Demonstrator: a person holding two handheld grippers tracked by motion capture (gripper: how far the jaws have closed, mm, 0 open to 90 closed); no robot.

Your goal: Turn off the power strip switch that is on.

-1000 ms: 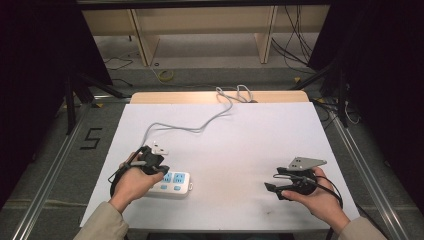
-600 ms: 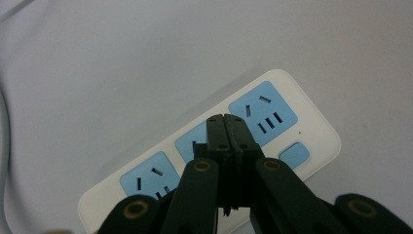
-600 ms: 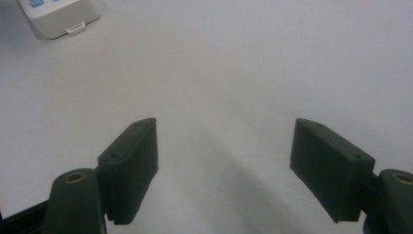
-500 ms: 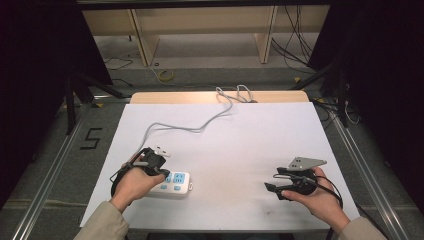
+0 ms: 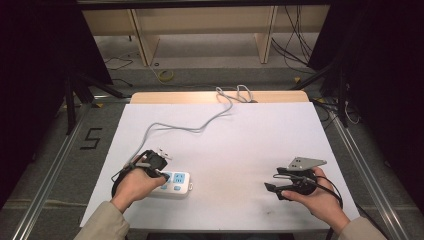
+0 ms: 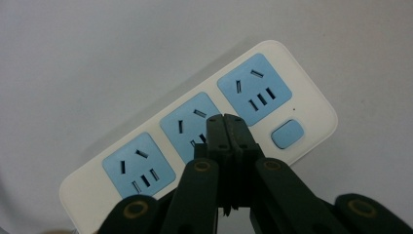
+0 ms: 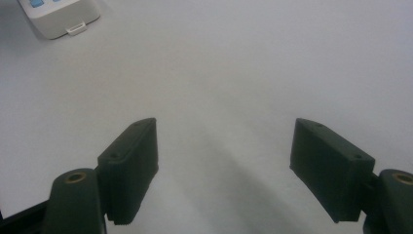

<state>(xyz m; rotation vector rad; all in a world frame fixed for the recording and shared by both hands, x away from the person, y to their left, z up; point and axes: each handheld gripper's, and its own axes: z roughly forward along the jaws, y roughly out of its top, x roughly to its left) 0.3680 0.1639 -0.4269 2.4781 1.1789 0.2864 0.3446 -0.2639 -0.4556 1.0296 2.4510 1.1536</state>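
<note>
White power strip (image 5: 172, 183) is lain at seven o'clock on the desk (image 5: 240, 145), under the closed left hand-held gripper (image 6: 227, 130), poised above its middle socket. Its blue switch (image 6: 287, 134) should be pressed squarely, judging by that pose. At five o'clock, the right hand-held gripper (image 7: 224, 165) is held open, empty.

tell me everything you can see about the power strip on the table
The power strip is a white, plastic-looking bar with rounded corners, lying flat on the white table near the person's left hand. It has three light blue sockets in a row and a blue button at one end; nothing is plugged in. A grey cable runs off toward the far edge. The left gripper, shut, sits over the middle socket.
</note>
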